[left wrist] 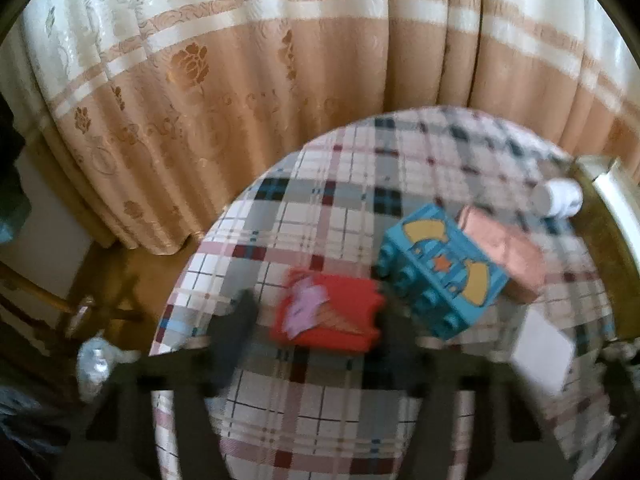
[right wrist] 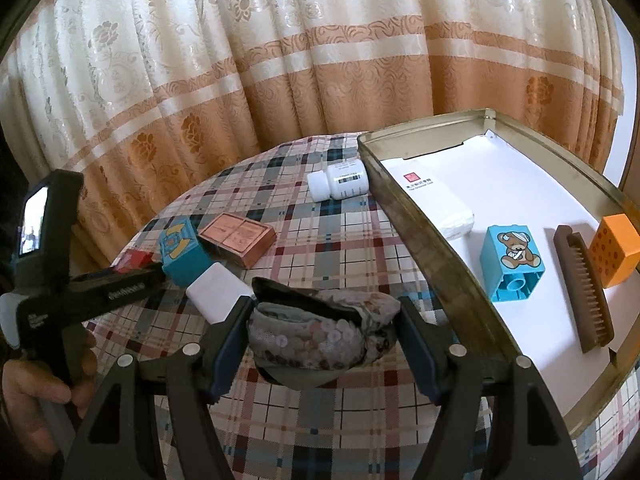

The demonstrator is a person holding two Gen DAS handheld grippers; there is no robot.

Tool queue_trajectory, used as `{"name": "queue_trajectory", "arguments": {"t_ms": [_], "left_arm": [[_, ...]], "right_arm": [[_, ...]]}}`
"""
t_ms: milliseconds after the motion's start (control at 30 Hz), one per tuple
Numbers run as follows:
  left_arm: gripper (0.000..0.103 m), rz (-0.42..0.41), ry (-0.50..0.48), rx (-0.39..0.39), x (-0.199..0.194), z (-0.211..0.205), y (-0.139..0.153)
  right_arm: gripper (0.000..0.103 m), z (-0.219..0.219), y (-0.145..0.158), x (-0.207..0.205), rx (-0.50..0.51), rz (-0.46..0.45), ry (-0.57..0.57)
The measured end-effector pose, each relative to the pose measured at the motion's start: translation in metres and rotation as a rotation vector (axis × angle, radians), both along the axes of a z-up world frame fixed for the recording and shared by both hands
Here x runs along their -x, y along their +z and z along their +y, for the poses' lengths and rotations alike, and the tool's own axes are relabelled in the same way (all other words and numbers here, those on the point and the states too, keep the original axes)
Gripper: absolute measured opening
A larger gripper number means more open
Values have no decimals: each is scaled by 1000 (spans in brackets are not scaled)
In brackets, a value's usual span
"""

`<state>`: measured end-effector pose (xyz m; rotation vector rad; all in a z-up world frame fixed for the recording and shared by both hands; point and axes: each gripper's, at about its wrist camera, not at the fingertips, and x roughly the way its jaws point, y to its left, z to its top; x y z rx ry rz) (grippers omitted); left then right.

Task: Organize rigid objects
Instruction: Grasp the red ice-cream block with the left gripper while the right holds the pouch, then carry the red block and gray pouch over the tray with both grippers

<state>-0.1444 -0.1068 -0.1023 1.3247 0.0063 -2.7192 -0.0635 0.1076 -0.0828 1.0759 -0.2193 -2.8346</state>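
**Soft pouch in the right grip, red block pinched close to its neighbour**

Plaid cloth covers the round counter (right wrist: 320, 248), with a peach-banded curtain (right wrist: 280, 80) hanging behind it. Nearest the right camera, the right gripper (right wrist: 323, 334) has its fingers (right wrist: 230, 344) clamped on a sequinned fabric pouch (right wrist: 320, 336). The pouch is soft and bulging, so I judge it could sag or slide out if lifted fast over the rim of the metal tray (right wrist: 452, 264), which could also snag it.

Left of the tray, the left gripper (left wrist: 316, 312) straddles the red ice-cream block (left wrist: 328, 316). Blur hides whether its fingers (left wrist: 236, 328) actually press the block, so I cannot tell if it is held. The teal moon block (left wrist: 440, 272) sits just beside it, so one finger risks nudging that or the copper box (left wrist: 504, 252) touching it.

Farther off, the white pill bottle (right wrist: 340, 180) lies on its side against the tray and might roll if bumped.
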Motion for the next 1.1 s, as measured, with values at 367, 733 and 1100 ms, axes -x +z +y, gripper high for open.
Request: {"name": "queue_trajectory", "arguments": {"t_ms": [367, 733, 1100], "left_arm": [[43, 66, -103, -254, -49, -1, 12], [43, 70, -178, -175, -90, 50, 20], [43, 55, -202, -179, -107, 74, 20]], "right_arm": [[72, 1, 2, -2, -12, 13, -15], [73, 1, 14, -17, -31, 103, -23], [73, 17, 21, -46, -27, 124, -57]]}}
